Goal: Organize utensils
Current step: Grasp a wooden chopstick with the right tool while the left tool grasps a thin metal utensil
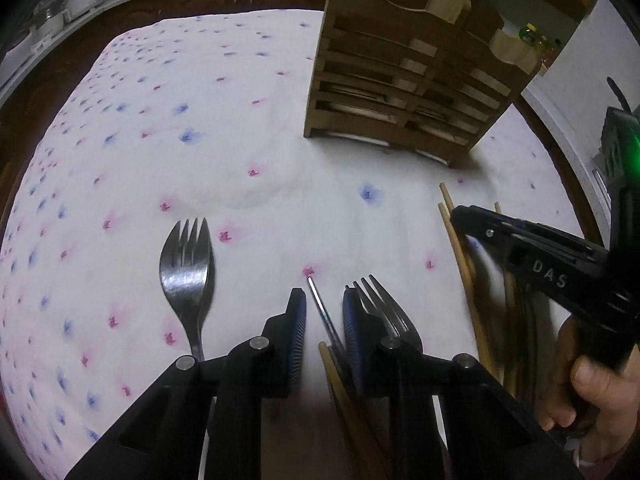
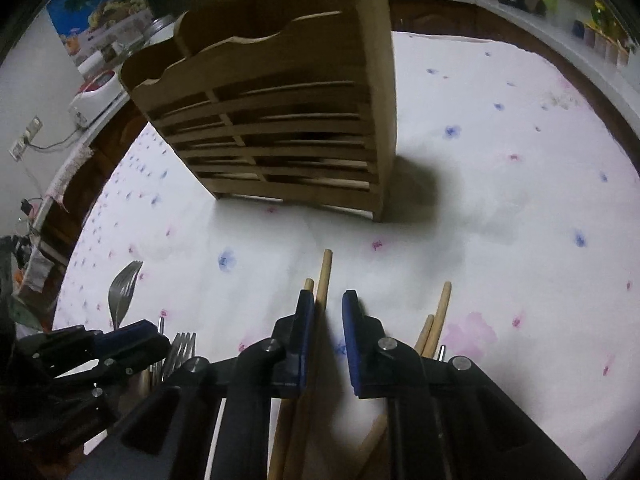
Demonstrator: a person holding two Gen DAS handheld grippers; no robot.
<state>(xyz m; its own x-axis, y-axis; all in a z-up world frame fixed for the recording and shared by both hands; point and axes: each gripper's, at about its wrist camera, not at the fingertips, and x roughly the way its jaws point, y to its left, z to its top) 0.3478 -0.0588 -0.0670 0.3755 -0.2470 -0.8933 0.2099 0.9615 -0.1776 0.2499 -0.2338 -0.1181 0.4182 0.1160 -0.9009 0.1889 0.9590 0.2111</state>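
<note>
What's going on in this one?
A person with a gripper in each hand is sorting utensils on a flowered tablecloth. The left gripper straddles a thin metal utensil beside a fork. The right gripper straddles a wooden chopstick. Neither visibly clamps yet. The wooden rack stands beyond.

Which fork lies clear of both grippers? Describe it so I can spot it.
Start at the wooden rack on the flowered cloth. Come toward the left gripper; the fork lies left of it, alone, with a broad spoon-like head, unlike the slimmer fork beside the gripper's fingers.
</note>
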